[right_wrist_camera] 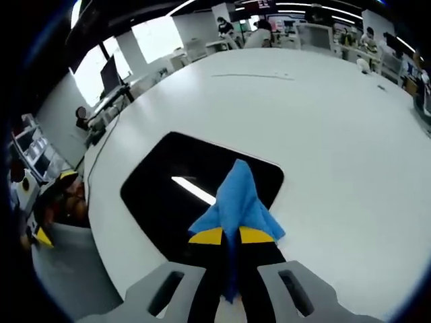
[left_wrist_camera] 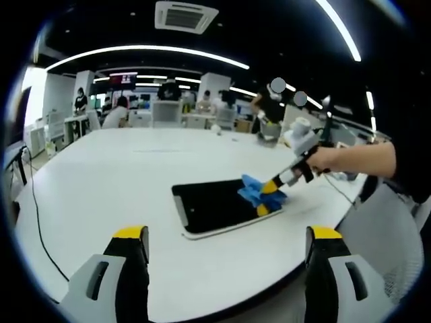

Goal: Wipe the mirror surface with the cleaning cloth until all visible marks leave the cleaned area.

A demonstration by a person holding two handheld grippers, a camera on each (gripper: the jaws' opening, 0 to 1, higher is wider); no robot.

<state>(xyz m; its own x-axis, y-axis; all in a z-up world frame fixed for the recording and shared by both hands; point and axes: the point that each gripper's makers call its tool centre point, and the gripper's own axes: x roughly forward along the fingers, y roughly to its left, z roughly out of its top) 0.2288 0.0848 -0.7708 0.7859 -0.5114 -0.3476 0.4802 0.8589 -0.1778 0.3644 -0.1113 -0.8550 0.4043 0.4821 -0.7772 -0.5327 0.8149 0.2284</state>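
Your right hand-held gripper (right_wrist_camera: 230,235) is clamped on the blue cloth (right_wrist_camera: 237,198), pressed on the mirror (right_wrist_camera: 161,182) lying on the desk (right_wrist_camera: 323,121). Left hand-held gripper (left_wrist_camera: 225,237) hovers wide apart, holding nothing. No marks visible; wiping looks mid-way.

The big white bench (left_wrist_camera: 121,175) is bare all around the mirror (left_wrist_camera: 215,205). A black cable (left_wrist_camera: 37,222) hangs over its left edge.

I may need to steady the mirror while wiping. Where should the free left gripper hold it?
Judging by its flat pose, pinch the mirror at its bare near-left edge, coming low from the left gripper's side, away from the cloth the right gripper holds.
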